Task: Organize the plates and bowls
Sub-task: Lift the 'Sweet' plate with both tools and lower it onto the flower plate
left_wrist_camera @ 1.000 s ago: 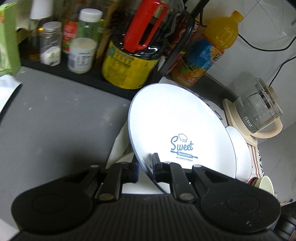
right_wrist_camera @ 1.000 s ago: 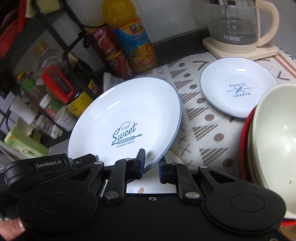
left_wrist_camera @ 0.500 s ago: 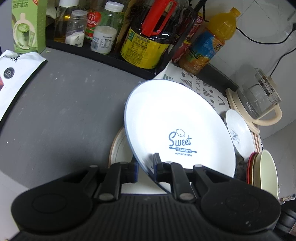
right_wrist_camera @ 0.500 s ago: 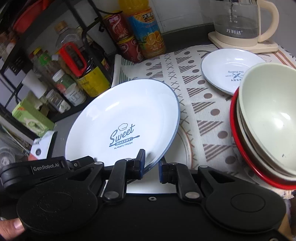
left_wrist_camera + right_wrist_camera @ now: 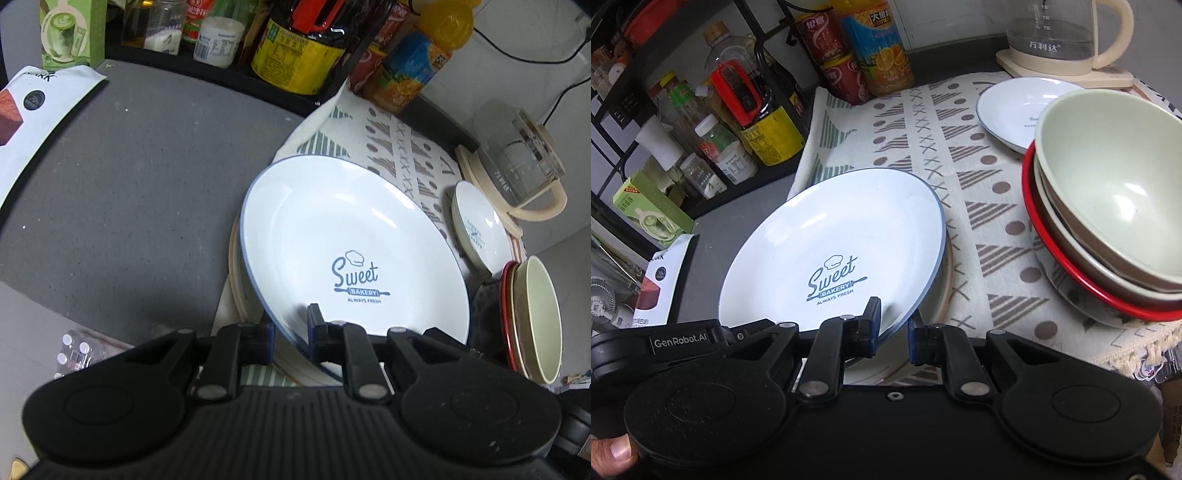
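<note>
Left gripper clamped on the near rim of a white plate printed "Sweet Bakery", held tilted over a cream plate on the patterned cloth. Beyond lay a small plate near a glass kettle. At the right stood stacked bowls. Behind stood bottles along a dark shelf.

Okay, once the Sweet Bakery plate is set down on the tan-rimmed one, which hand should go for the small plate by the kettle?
Probably right. The small plate and kettle lie on the right gripper's side.
</note>
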The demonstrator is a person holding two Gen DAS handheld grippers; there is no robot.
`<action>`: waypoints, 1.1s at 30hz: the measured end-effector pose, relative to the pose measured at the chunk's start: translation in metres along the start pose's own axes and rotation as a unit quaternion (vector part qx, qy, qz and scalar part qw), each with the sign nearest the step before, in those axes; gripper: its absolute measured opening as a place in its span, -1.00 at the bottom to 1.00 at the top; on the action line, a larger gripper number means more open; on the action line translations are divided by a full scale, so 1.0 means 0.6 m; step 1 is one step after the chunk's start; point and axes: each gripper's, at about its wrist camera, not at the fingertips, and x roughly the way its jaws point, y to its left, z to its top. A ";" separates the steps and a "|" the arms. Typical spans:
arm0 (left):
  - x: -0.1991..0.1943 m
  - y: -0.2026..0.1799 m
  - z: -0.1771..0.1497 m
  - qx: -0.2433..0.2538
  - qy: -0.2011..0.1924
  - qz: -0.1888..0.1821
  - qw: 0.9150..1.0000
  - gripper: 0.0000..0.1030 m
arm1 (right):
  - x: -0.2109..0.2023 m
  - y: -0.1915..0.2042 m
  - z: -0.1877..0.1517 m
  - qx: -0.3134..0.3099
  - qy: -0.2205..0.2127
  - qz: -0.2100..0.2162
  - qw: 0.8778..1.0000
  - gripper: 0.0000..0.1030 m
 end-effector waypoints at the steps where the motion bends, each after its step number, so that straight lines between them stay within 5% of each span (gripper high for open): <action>1: 0.001 0.000 0.000 0.002 0.002 0.001 1.000 -0.71 | 0.000 0.001 -0.001 -0.001 0.000 -0.001 1.000 -0.73; 21: -0.009 0.027 0.032 -0.026 0.059 -0.023 0.998 -0.69 | 0.008 -0.013 0.008 0.021 0.015 0.003 1.000 -0.74; 26: -0.027 0.037 0.037 -0.026 0.046 0.003 0.999 -0.41 | 0.010 -0.019 0.011 0.026 0.015 0.006 1.000 -0.77; 33: -0.015 0.057 0.036 -0.038 0.040 0.021 0.998 -0.27 | 0.015 -0.017 0.014 0.013 0.021 0.007 1.000 -0.76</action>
